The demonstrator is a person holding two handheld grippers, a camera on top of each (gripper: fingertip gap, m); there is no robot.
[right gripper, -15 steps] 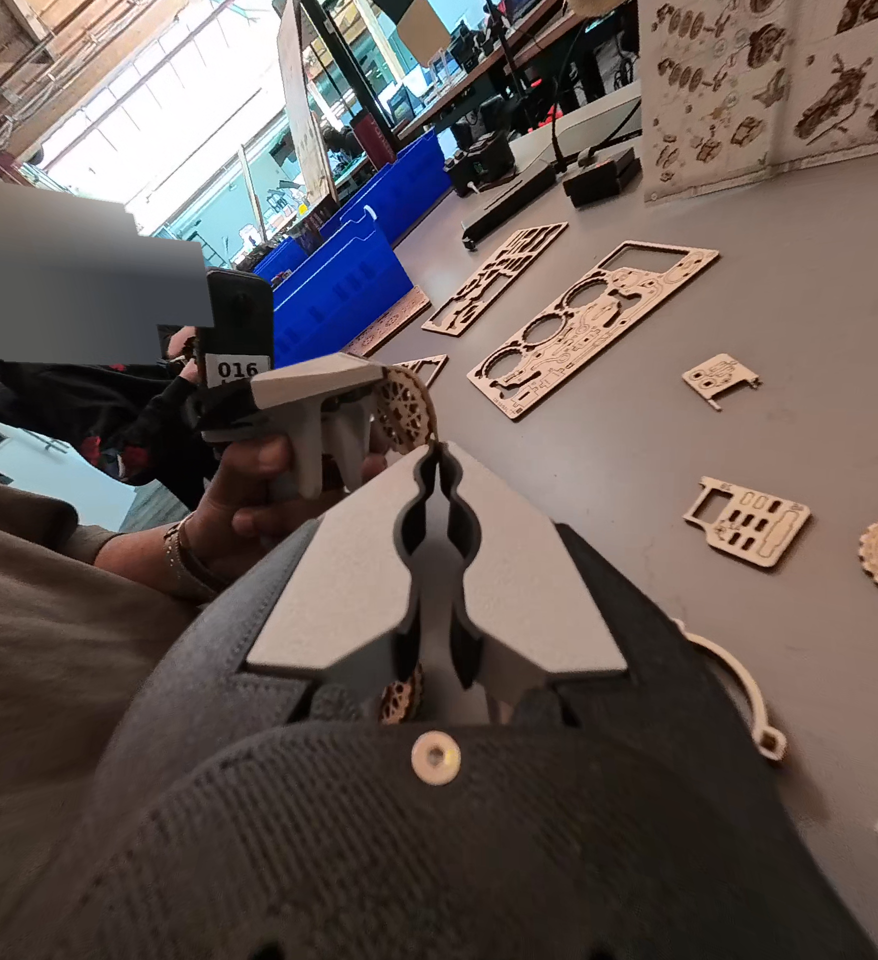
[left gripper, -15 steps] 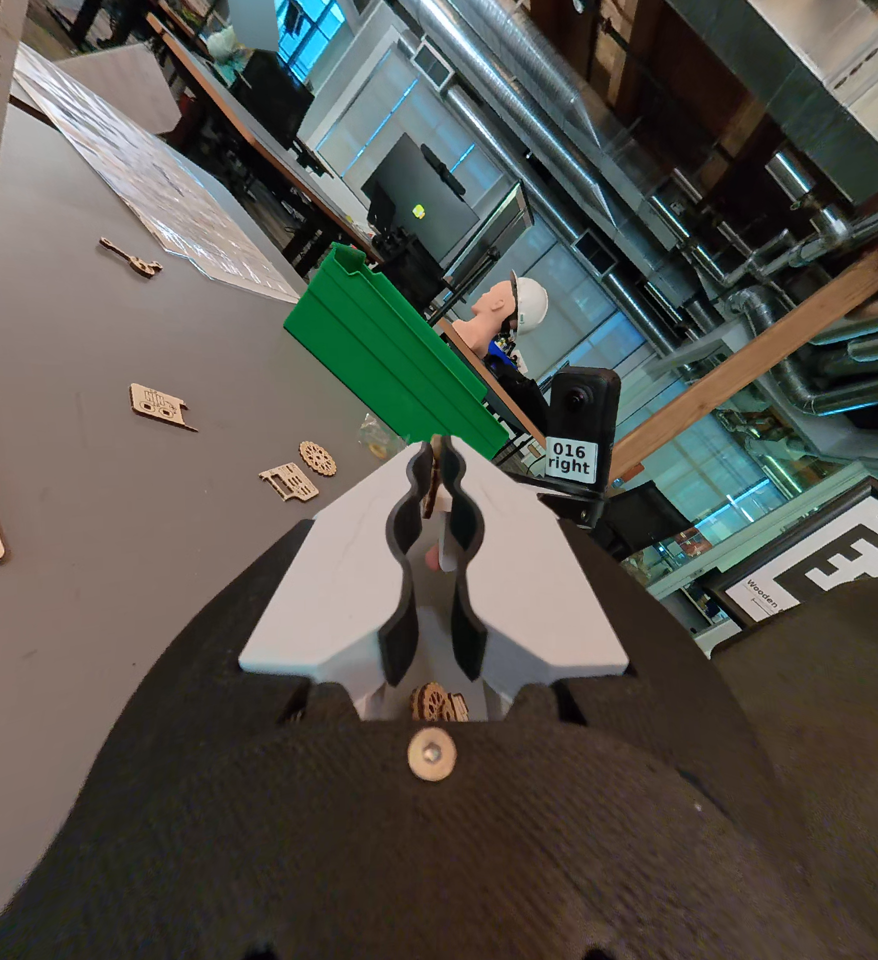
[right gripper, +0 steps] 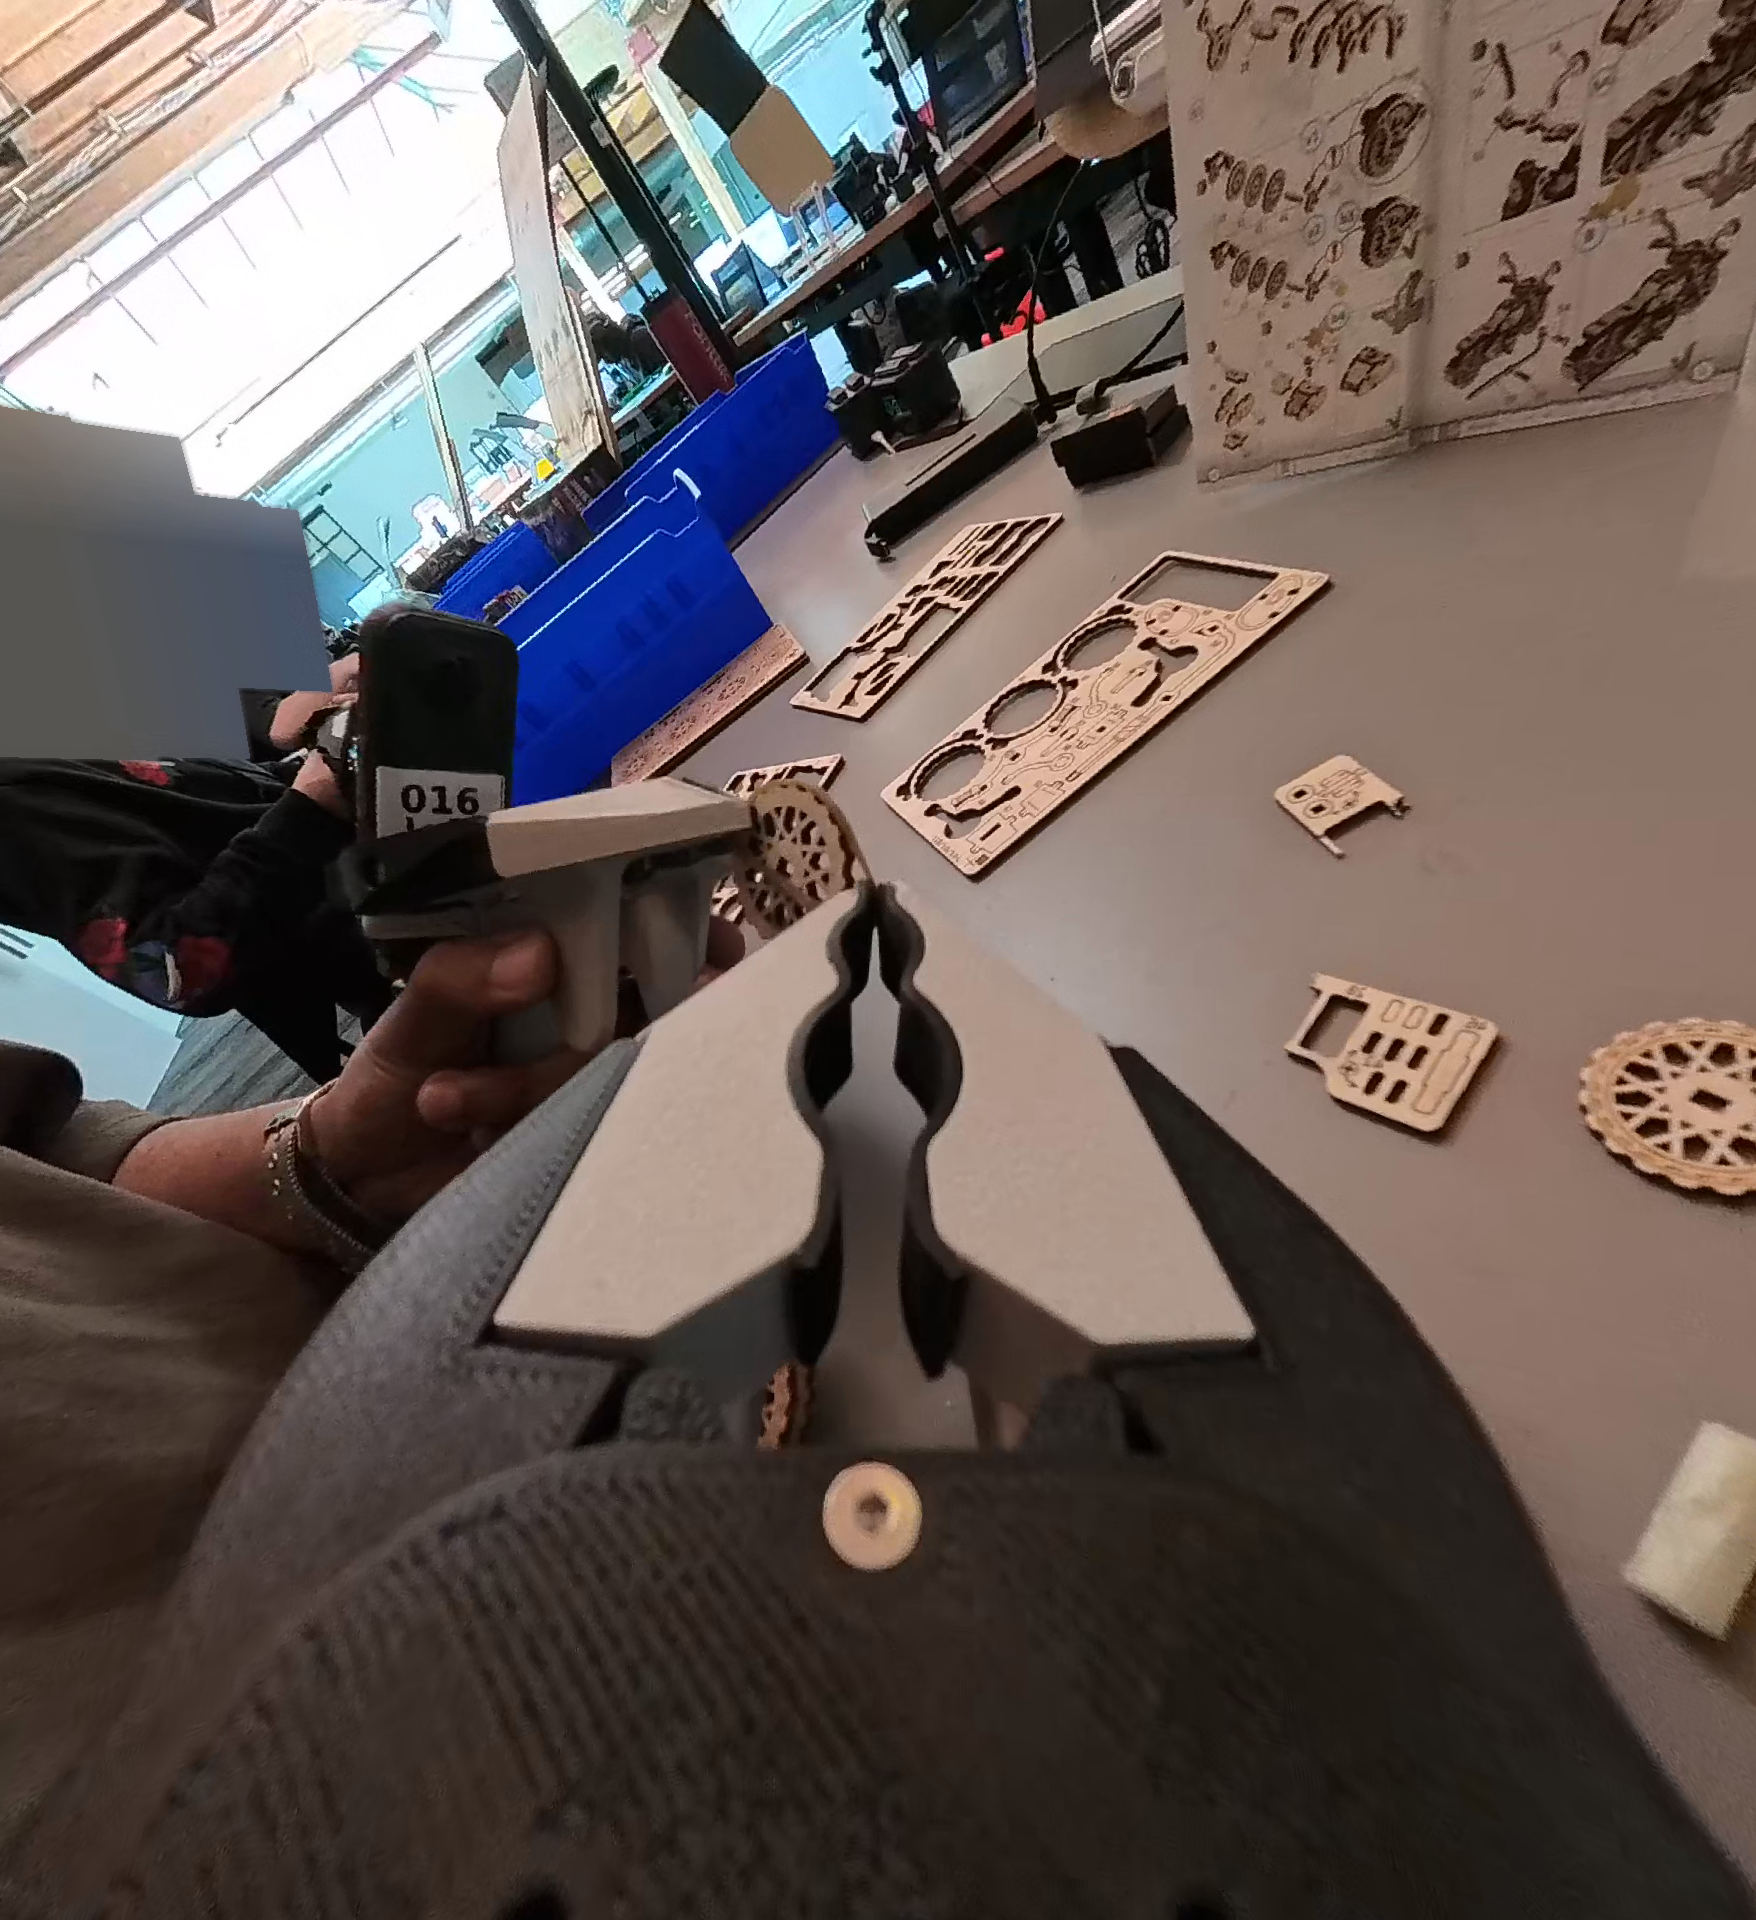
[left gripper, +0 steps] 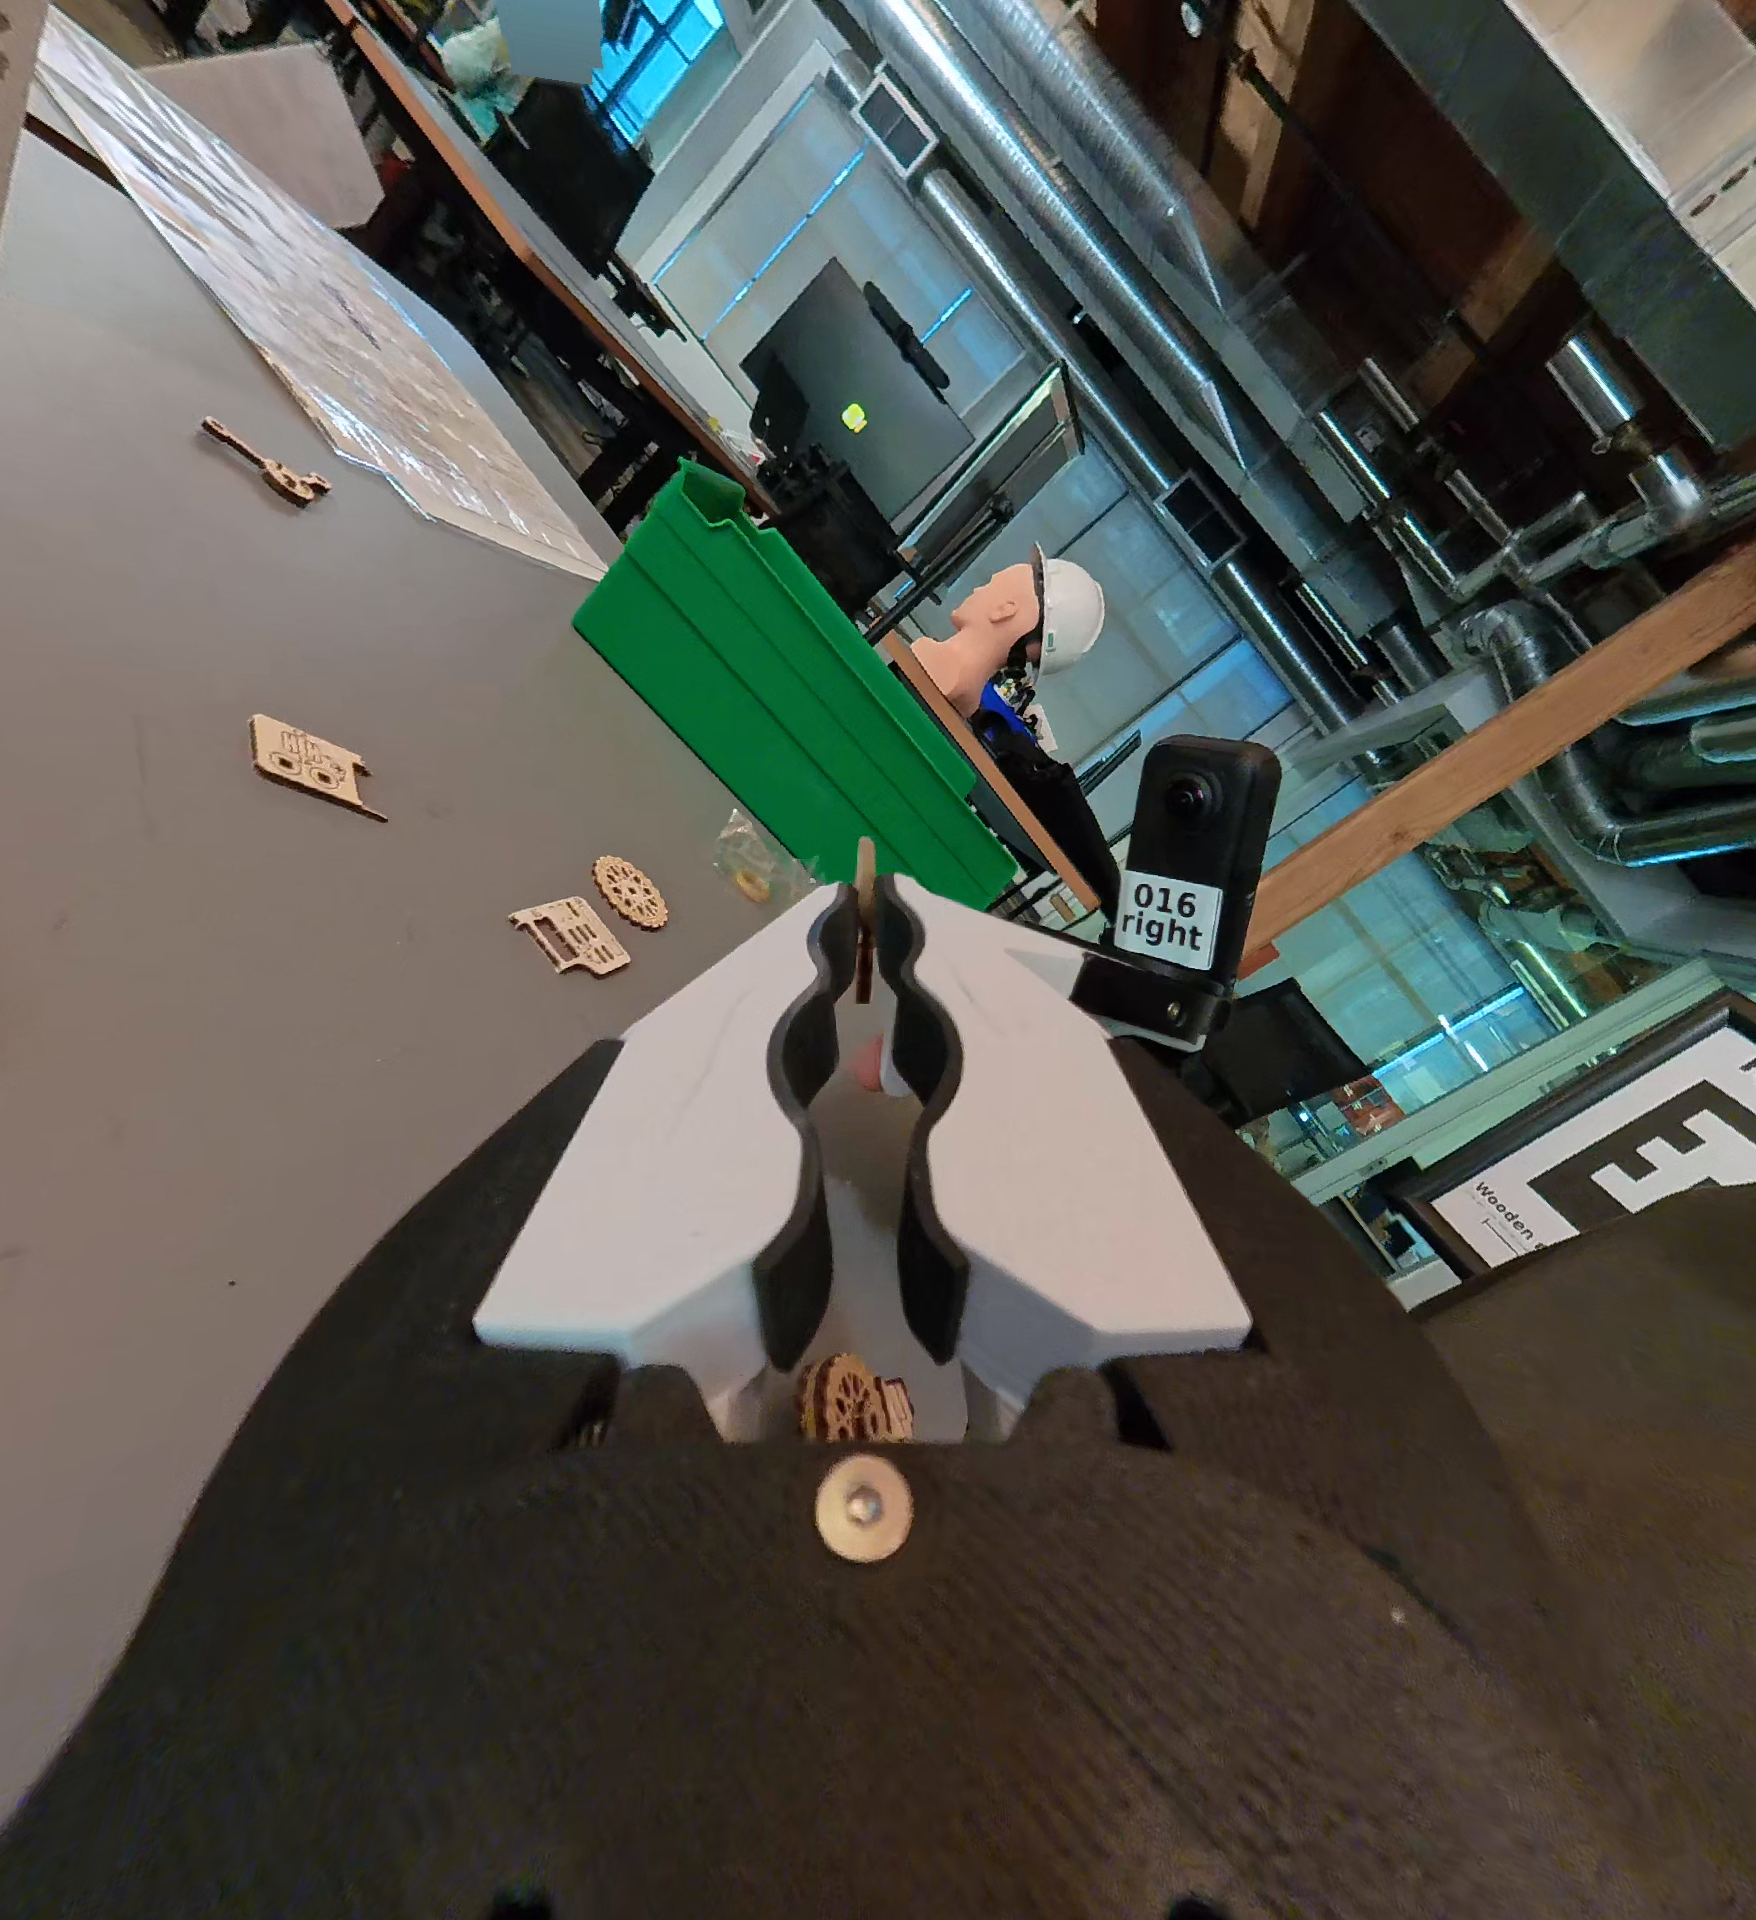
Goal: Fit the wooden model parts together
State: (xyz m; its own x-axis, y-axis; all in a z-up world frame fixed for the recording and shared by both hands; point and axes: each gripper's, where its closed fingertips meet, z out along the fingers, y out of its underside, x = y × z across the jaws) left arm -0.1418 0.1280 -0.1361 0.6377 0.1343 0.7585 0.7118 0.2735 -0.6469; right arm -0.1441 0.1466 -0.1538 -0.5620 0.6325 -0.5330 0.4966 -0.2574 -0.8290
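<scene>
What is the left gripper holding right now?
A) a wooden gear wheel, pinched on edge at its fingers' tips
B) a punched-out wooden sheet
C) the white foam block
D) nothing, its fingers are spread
A: the right wrist view shows the wooden gear wheel clamped at the tip of the left gripper, raised off the grey table.

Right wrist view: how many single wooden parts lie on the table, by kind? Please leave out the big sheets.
Gear wheels: 1
Small slotted plates: 2
Total: 3
</scene>
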